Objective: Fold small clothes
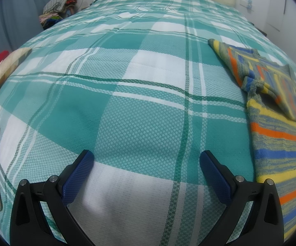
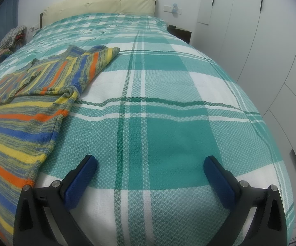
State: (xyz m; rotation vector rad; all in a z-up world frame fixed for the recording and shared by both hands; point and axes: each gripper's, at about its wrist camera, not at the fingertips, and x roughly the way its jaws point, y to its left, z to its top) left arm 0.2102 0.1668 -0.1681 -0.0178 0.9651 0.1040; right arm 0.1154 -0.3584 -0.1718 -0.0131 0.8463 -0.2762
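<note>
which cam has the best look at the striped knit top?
Right wrist: the striped knit top shows from the far folded-over part to its near edge, left of the open tongs. Left wrist catches it only at the right edge, cropped and distorted.

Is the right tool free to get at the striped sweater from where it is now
Probably yes. The right tool is open over the bare bedspread, and the sweater lies flat just to its left with nothing lying between them. The near edge looks easiest to reach.

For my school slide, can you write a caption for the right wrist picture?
Open right gripper hovers over the green plaid bedspread, beside a partly folded striped knit top.
</note>
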